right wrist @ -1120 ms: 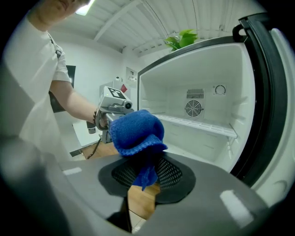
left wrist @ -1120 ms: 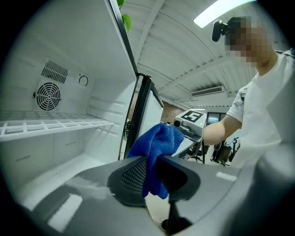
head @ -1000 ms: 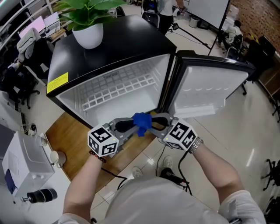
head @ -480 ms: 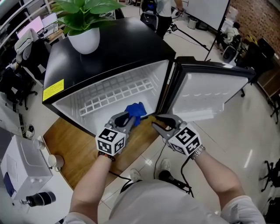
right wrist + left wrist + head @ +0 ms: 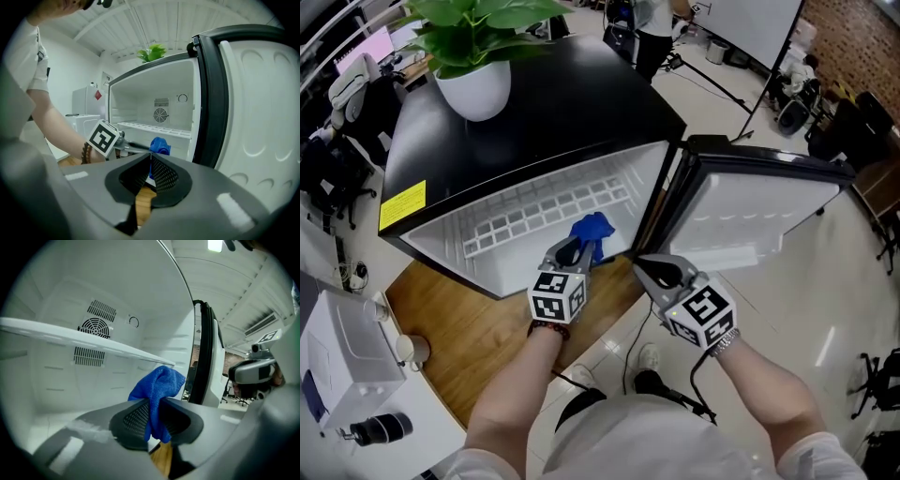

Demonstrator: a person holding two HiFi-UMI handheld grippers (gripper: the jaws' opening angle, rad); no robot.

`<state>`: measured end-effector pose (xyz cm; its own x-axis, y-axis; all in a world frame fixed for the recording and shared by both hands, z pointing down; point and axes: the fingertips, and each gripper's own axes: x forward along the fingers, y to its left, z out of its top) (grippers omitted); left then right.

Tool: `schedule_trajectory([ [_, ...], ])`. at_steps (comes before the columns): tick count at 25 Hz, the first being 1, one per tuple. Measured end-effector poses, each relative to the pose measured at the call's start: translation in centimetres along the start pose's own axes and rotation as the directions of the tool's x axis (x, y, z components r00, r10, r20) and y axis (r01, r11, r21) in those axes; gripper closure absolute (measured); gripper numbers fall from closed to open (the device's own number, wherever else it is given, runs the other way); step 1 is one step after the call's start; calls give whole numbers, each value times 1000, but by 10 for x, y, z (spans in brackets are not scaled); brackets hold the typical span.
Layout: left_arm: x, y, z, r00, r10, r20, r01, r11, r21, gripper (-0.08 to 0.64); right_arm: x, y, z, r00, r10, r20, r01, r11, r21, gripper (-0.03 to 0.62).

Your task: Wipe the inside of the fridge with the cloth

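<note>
A blue cloth is pinched in my left gripper, which is shut on it and reaches into the open fridge just below the white wire shelf. In the left gripper view the cloth stands up between the dark pads, with the fridge's back wall and fan grille behind. My right gripper hovers outside the fridge by the door hinge, apart from the cloth; its jaws are closing with nothing between them. In the right gripper view the tips meet, and the cloth shows beyond them.
The fridge door stands open to the right. A potted plant sits on the black fridge top. The fridge rests on a wooden platform. A white appliance stands at the lower left.
The cloth passed fully to my left gripper, which carried it forward into the fridge. My right gripper let go, drew back to the right and brought its jaws together.
</note>
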<state>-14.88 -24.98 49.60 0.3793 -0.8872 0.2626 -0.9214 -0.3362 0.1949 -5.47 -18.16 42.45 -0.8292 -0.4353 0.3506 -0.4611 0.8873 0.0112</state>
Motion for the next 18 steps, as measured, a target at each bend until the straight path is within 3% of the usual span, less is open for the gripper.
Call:
schedule_trajectory([
  [12,50,41,-14,987,162,6,-159,978,-137,488,-6,5,4,998,60,-1,-60,998,-27,591],
  [18,76,52,-10,978,205,29,-196,963,-183,488,-2,1,4,996,94,2,-94,995,-34,591],
])
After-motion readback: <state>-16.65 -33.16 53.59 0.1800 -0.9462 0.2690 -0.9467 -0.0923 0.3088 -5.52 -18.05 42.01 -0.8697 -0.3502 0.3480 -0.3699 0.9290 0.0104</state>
